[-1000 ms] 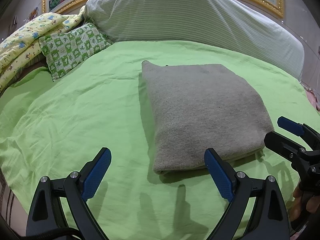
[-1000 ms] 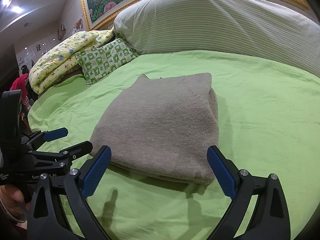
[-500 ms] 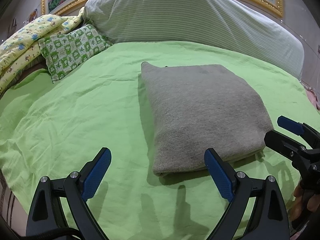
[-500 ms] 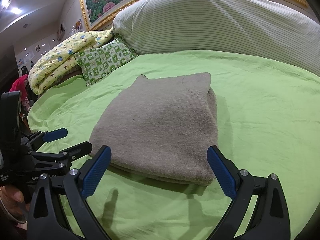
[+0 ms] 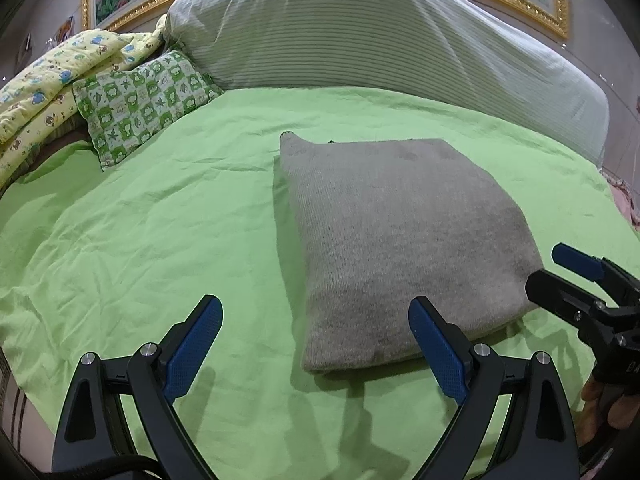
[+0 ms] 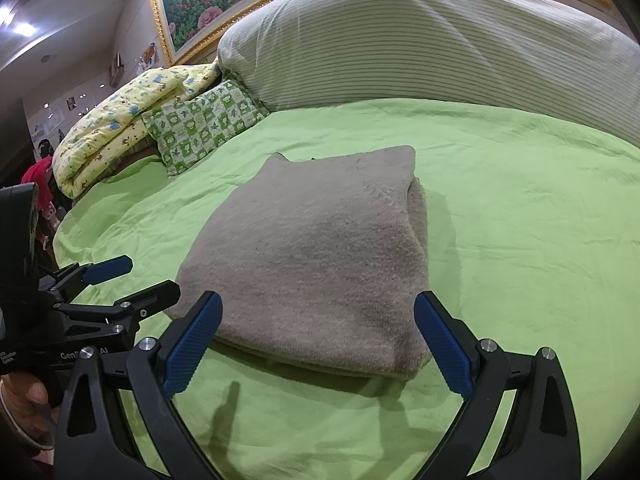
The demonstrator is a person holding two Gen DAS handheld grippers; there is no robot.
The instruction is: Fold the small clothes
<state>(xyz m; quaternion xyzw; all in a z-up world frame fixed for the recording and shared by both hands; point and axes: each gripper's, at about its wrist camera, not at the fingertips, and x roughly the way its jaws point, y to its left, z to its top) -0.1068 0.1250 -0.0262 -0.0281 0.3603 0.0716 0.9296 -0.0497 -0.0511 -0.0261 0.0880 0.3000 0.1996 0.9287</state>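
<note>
grey knitted garment (image 5: 400, 240), folded into a thick rectangle, lies flat on the light green bedsheet (image 5: 160, 220) ahead of our left gripper (image 5: 316, 340), whose blue-padded jaws stand wide apart and hold nothing. its right pad sits just at the near edge of the fold. a green checked pillow (image 5: 144, 100) and a large striped bolster (image 5: 380, 40) rest well behind.

from the right wrist, our right gripper (image 6: 318, 340) is likewise spread wide and empty, straddling the near edge of the same grey bundle (image 6: 320, 248); layers show along its right side. the left tool (image 6: 100, 304) waits beside the bundle's left corner.

we judge the fold nearly finished. if one more fold or tidying is wanted, we should pinch every layer at both near corners together, lift evenly, and lay it down without dragging the sheet.
</note>
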